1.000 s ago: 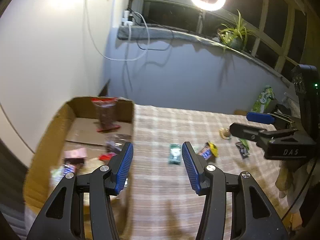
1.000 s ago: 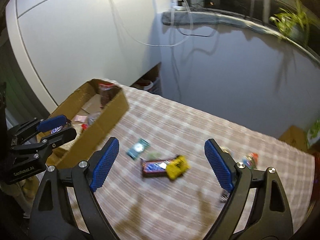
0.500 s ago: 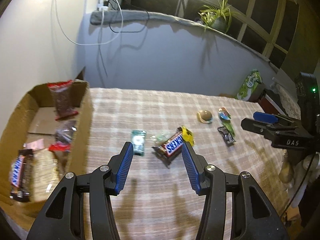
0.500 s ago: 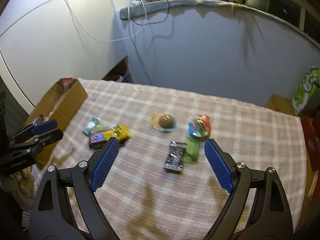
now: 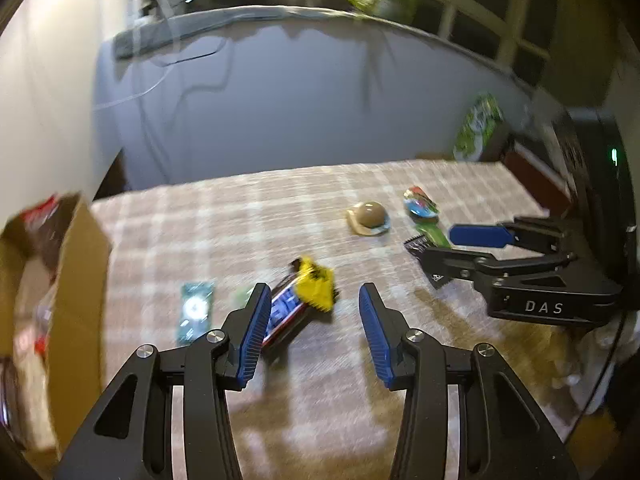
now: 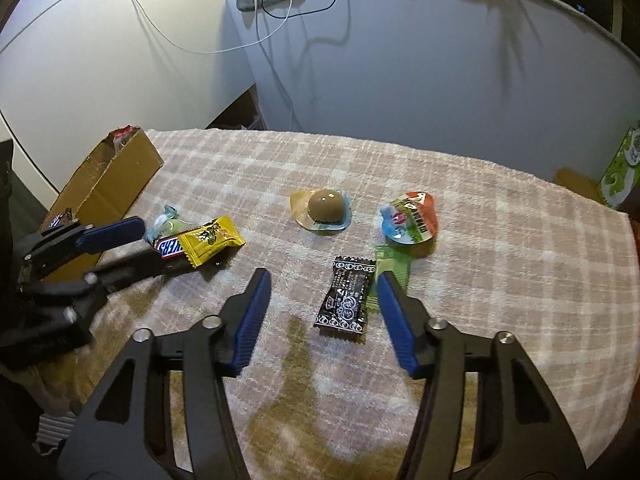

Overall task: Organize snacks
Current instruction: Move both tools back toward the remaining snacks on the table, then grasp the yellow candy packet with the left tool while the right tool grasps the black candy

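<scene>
While the left gripper (image 5: 310,318) hangs with its jaws apart over the plaid cloth (image 6: 500,240), the Snickers bar (image 5: 286,314) lies just ahead of its left finger, a yellow packet (image 5: 316,286) overlapping the bar's far end. Beyond the bar toward the wall sits a brown jelly cup (image 6: 326,210), with a black wrapper (image 6: 346,300) right of the bar, between the parted jaws of the right gripper (image 6: 322,308). Left of the bar stands the cardboard box (image 6: 116,178).
</scene>
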### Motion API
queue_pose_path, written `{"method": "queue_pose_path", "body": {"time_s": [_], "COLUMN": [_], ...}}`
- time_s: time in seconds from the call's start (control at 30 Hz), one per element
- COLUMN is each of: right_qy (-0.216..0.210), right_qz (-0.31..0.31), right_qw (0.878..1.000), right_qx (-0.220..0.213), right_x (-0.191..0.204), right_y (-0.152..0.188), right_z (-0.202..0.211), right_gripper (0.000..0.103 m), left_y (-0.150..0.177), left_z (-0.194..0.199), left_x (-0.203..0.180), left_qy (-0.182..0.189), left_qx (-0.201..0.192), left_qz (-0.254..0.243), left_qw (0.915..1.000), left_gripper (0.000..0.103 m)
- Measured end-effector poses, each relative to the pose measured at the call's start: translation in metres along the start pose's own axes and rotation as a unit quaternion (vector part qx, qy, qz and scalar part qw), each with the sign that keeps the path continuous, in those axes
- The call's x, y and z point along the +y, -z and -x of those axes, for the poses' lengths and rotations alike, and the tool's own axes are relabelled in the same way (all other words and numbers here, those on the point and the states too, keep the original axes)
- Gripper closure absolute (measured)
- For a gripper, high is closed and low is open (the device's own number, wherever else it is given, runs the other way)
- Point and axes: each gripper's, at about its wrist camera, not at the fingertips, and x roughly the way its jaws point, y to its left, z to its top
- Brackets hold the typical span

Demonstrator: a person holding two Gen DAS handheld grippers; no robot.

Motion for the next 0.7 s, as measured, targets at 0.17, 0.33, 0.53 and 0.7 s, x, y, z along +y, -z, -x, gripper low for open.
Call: {"method": "queue_pose_path", "body": {"time_s": [0.17,0.33,0.53,0.7], "right_qy": [-0.007,0.002,0.026,0.038], "right_qz": [0.004,0.011,0.020,0.028], "right_qw": [1.000,1.000,0.999,0.999], "right_qx": [0.007,0.013,0.017,0.016], "right_x": [0.000,-0.001,0.000,0.000], "right_y": [-0.001,-0.001,0.000,0.002], "right_z": [-0.010,-0.019,-0.025,-0.029], "right_gripper": [0.056,0.060,0.060,0.076], "left_y": [-0.008,-0.007,-0.007,-0.006], "left_z": [-0.024,-0.038,-0.042,-0.042], "left_x": [-0.016,-0.018,-0.011,-0.006], "left_qy": [-0.025,-0.038,-0.033,-0.022], "left_qx": [0.012,0.021,0.017,0.014], "left_qz": [-0.043,-0.057,-0.054,-0.039], "left_qw": [0.9987,0.9974,0.9979,0.9989], "left_gripper": [0.066,0.074,0.081,0.084]}}
